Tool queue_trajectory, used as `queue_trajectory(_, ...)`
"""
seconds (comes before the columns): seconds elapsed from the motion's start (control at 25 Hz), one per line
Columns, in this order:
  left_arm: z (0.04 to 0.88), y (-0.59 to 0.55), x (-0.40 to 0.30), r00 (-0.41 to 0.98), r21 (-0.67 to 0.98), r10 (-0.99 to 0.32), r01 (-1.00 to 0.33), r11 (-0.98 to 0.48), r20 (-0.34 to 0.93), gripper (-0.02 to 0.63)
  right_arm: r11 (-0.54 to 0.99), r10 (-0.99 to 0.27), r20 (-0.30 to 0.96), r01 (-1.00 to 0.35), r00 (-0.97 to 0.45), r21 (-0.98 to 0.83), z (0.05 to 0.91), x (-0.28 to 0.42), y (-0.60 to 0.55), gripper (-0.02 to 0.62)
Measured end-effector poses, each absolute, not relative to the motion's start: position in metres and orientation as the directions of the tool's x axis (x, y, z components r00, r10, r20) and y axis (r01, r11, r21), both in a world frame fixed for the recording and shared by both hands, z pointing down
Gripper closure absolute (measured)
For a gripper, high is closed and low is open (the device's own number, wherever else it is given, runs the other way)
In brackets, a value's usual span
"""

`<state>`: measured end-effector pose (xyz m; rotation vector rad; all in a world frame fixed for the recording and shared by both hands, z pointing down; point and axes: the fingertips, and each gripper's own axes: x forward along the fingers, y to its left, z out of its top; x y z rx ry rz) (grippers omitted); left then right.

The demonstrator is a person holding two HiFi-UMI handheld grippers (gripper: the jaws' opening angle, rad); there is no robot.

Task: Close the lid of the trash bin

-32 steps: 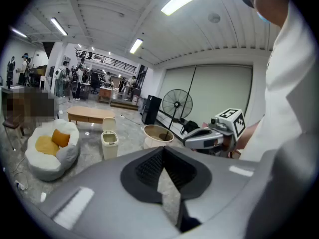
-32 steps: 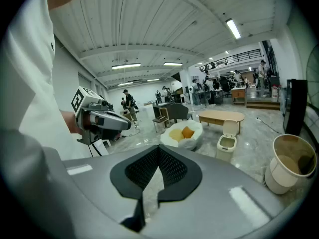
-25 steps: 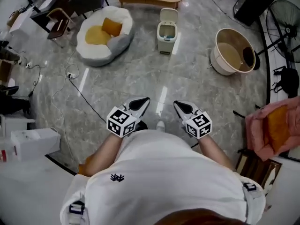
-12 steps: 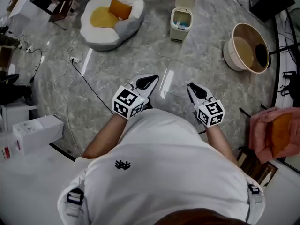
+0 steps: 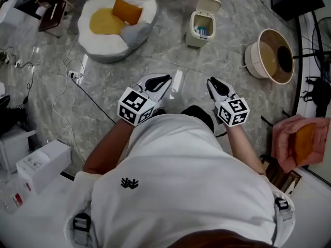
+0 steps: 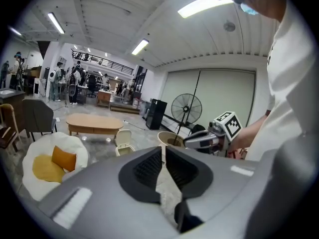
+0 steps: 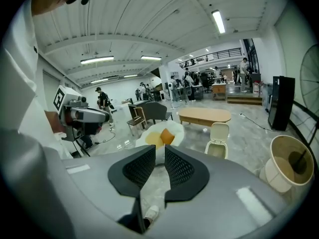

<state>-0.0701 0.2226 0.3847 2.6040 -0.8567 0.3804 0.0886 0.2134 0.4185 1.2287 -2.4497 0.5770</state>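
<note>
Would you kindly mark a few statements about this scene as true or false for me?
1. The hinged lid of the cream plastic trash bin stands open. True.
2. The left gripper is clamped on that lid. False: it holds nothing and is well short of the bin, close to the person's body.
3. An orange cushion lies on the white beanbag seat. True.
4. In the head view, the round beige tub sits left of the bin. False: it sits to the right.
5. The right gripper touches the bin. False: it is apart from it and empty.
</note>
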Motion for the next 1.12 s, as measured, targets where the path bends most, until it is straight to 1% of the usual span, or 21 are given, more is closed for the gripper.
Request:
queue_trajectory(0.24, 0.394, 0.179, -0.109, 0.766, 0.313, -0.531, -0.636, -0.705, 0.362, 0.538, 0.528, -0.683, 0.493, -0.831, -0.539, -0.176, 0.421, 0.075, 0.138, 0.558)
queue_trajectory(0.36, 0.399, 0.153, -0.116, 0.76, 0.333, -0.537, -0.646, -0.687, 0.367, 0.549, 0.511, -0.683, 0.506, -0.84, -0.526, -0.184, 0.43, 0.08, 0.09, 0.558)
queue_trajectory(0.6, 0.402, 0.086, -0.126, 0.718, 0.326, -0.572, -0.692, -0.644, 0.396, 0.549, 0.488, -0.692, 0.513, -0.852, -0.509, -0.188, 0.454, 0.103, -0.034, 0.558)
queue_trajectory(0.76, 0.396, 0.028, -0.121, 0.68, 0.319, -0.603, -0.731, -0.604, 0.417, 0.549, 0.473, -0.685, 0.538, -0.861, -0.491, -0.184, 0.476, 0.126, -0.128, 0.558)
queue_trajectory(1.0, 0.395, -0.058, -0.095, 0.652, 0.312, -0.609, -0.755, -0.577, 0.452, 0.549, 0.457, -0.659, 0.587, -0.87, -0.471, -0.185, 0.522, 0.156, -0.262, 0.558)
queue_trajectory(1.12, 0.383, -0.091, -0.08, 0.675, 0.395, -0.609, -0.738, -0.548, 0.416, 0.549, 0.443, -0.644, 0.614, -0.877, -0.457, -0.189, 0.545, 0.171, -0.314, 0.551)
